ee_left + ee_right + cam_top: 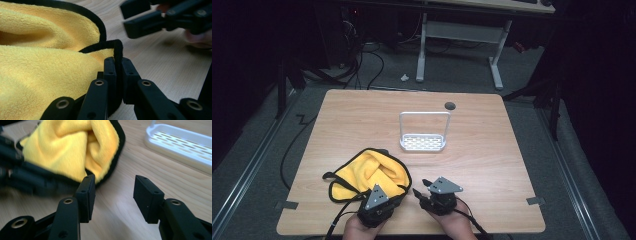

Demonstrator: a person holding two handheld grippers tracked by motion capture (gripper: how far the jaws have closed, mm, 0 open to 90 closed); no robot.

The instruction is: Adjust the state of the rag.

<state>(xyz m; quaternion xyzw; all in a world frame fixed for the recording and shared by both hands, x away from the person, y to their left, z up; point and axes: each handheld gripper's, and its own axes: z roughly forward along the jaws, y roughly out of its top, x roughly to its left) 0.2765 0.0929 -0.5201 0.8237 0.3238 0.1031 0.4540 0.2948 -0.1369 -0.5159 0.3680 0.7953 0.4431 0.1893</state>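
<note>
Cloth (371, 172): yellow, black-edged, crumpled at the wooden table's (492, 150) near-left | left gripper (118, 66): jaws pinched on the cloth's black hem | right gripper (113, 195): jaws apart with nothing between, just beside the cloth | white rack (423, 142): mid-table, well apart.

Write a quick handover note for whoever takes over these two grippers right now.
Left gripper: shut on the black hem of the yellow cloth.
Right gripper: open, nothing between its fingers, on the table beside the cloth's near corner.
Cloth: bunched at the near left. White rack: mid-table, holding nothing.
Done: one edge gripped.
Left: probably a second grip with the right gripper, then handling the cloth.
</note>
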